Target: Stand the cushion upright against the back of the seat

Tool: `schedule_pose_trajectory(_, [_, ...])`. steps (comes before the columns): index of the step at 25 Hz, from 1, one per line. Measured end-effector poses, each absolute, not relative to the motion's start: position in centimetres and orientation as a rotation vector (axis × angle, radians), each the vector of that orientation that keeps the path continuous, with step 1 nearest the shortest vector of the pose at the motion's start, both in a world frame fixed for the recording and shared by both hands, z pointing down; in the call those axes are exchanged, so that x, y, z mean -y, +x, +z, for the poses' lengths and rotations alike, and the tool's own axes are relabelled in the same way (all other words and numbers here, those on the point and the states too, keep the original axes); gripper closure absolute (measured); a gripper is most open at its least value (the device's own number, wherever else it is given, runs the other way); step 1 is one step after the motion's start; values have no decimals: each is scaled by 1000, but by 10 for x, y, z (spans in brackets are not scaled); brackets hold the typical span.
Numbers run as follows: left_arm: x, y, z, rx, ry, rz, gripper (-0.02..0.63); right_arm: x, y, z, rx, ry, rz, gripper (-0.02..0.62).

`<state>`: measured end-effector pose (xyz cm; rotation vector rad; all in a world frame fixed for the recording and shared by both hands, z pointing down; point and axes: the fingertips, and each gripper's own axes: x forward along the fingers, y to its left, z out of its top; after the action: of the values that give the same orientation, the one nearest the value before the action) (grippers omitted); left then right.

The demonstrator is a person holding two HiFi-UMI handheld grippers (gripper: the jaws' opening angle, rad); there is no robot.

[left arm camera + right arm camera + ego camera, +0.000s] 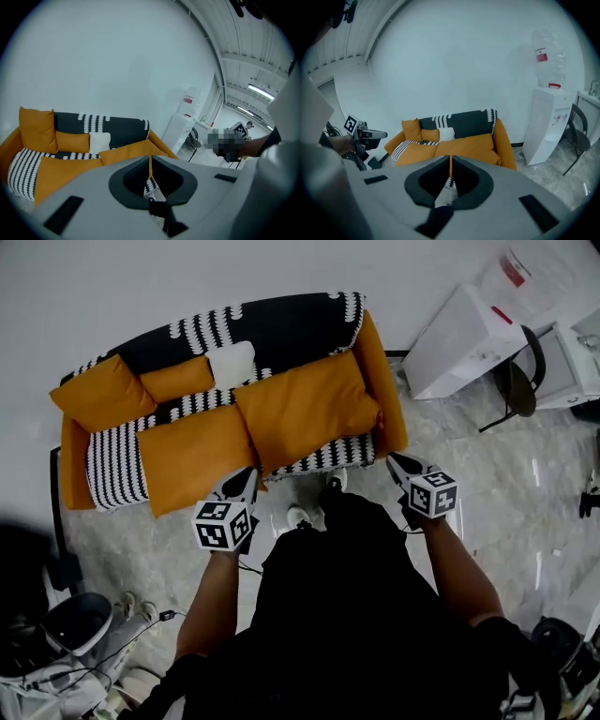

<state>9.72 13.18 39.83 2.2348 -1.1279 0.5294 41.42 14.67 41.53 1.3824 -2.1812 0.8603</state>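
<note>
Cushion: orange cushion lies flat on the seat, frame centre, below the striped backrest.
Grippers: left gripper and right gripper are both clenched and empty, just short of the seat's front.
Advice: open wide, pinch the cushion's near edge, and tip it back until it leans.

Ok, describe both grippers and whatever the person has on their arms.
The left gripper and right gripper match: light grey bodies with dark pointed jaws, each carrying a white cube printed with black square markers. Their own views show a dark-rimmed opening and black rectangular insets. The person wears a black short-sleeved top.
</note>
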Motion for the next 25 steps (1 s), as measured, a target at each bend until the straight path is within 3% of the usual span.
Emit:
schedule_pose_trajectory(8, [-106, 114, 446, 1108, 2157, 638, 575, -125, 438, 459, 2108, 1340, 883, 557])
schedule_pose_trajectory(25, [-134, 70, 694, 996, 1681, 1137, 574, -52, 508, 634, 1745, 1269, 877, 555])
